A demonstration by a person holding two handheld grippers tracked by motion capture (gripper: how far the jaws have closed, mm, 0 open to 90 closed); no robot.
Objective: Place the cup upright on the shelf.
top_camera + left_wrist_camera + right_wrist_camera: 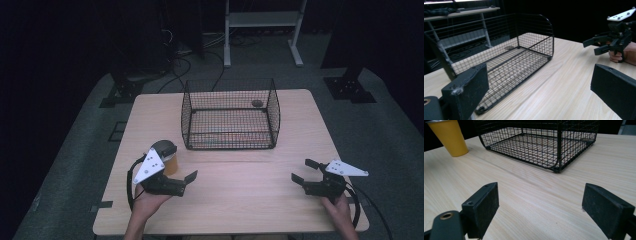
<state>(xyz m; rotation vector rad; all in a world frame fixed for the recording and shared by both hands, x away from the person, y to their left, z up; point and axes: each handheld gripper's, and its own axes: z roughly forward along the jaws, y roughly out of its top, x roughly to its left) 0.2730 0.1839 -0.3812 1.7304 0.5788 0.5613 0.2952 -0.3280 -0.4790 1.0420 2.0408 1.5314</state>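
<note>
Each bare-armed hand carries a black two-jaw gripper: the left gripper (186, 176) and right gripper (305, 171) both wear a pale grey three-cornered plate dotted with dark screws. Black cables loop from their bodies. The jaws are thick, matte black blocks with small screw holes.

A yellow cup (449, 137) stands upright on the worktop (240, 185), tapering toward its base, just off the near-left corner of the black wire basket (230, 114), apart from it.
</note>
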